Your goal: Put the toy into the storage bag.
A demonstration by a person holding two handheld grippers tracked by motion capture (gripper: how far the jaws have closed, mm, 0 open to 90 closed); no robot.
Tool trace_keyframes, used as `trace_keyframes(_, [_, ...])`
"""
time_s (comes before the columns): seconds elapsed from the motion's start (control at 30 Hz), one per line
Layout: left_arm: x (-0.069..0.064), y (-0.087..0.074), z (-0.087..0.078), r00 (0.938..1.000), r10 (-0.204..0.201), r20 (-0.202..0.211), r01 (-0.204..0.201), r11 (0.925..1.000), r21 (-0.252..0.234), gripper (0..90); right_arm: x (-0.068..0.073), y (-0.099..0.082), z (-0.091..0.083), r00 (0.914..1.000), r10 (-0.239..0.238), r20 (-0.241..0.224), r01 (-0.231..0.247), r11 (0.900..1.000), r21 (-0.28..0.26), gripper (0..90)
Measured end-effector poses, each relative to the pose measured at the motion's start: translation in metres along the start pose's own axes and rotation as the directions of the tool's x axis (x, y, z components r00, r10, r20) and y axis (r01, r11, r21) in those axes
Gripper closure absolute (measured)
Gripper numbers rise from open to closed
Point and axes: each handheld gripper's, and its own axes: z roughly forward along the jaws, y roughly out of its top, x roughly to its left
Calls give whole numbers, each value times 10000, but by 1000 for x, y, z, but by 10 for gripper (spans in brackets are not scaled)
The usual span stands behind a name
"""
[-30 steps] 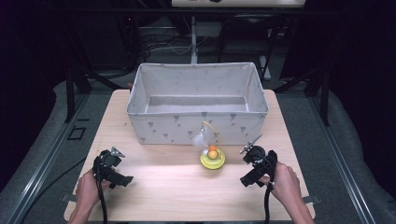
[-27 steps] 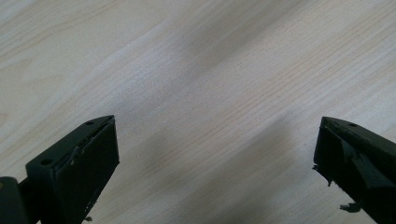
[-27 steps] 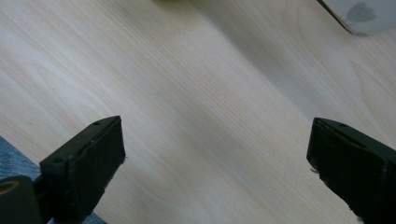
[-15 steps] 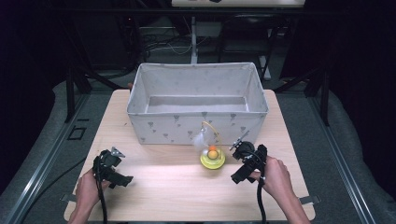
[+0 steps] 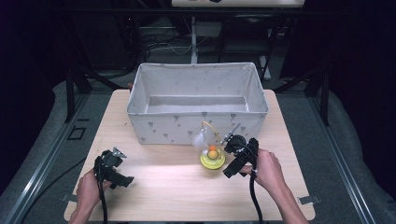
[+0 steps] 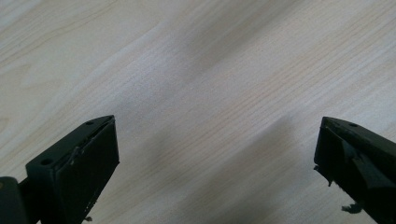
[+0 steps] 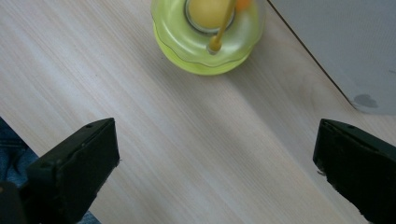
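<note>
A small yellow-green toy (image 5: 212, 159) with an orange ball, a thin curved wire and a white feather stands on the wooden table (image 5: 177, 186), just in front of the fabric box (image 5: 198, 103). My right gripper (image 5: 232, 150) is open and close to the toy's right side. In the right gripper view the toy's round base (image 7: 208, 35) lies ahead at the top, beyond the wide-apart jaws, with the box wall (image 7: 345, 51) at upper right. My left gripper (image 5: 115, 166) rests open near the table's front left, over bare wood (image 6: 201, 93).
The grey-white fabric box with small heart prints takes up the far half of the table. Dark metal frames and cables stand behind it. Bare wood lies between my two grippers.
My right gripper has moved left and slightly forward, from the table's right side up to the toy. The left gripper has stayed in place.
</note>
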Motion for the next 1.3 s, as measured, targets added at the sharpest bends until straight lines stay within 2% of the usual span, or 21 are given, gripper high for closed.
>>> trace_keyframes(0.2, [0,0,2,10000,5,25,-6,9998,216,0,-2,9,0,10000,-15,-60,16,10000,83,1])
trace_keyframes(0.23, [0,0,3,10000,4,40,-5,9997,227,0,-2,10,0,9999,99,-130,-99,9999,-49,1])
trace_keyframes(0.4, [-1,0,3,10000,60,67,-62,9998,188,0,-1,22,-5,9999,-96,-112,97,9999,55,4])
trace_keyframes(0.5, [-1,0,2,10000,74,53,-76,9998,206,0,0,26,-6,9998,-8,-219,7,10000,-27,3])
trace_keyframes(0.67, [-1,0,2,9999,74,68,-75,9998,190,0,3,36,-11,9994,-299,-182,300,9995,66,5])
trace_keyframes(0.9, [-1,0,1,9999,85,85,-85,9999,106,0,-1,48,-19,9991,-415,-123,414,9991,-124,44])
trace_keyframes(1.03, [-1,1,1,9999,91,100,-92,9999,115,0,-3,55,-25,9989,-463,43,464,9988,-167,84])
trace_keyframes(1.07, [-1,1,1,9999,96,105,-97,9999,106,0,-4,59,-26,9991,-408,63,410,9987,-292,126])
trace_keyframes(1.17, [-2,1,1,9999,107,107,-108,9999,109,0,-7,63,-27,9984,-554,107,555,9984,-139,167])
trace_keyframes(1.2, [-2,1,1,9999,104,100,-105,9999,117,0,-9,66,-27,9982,-584,160,587,9981,-202,291])
trace_keyframes(1.3, [-2,1,2,9998,111,140,-114,9998,168,0,-9,69,-28,9976,-654,219,657,9978,-131,325])
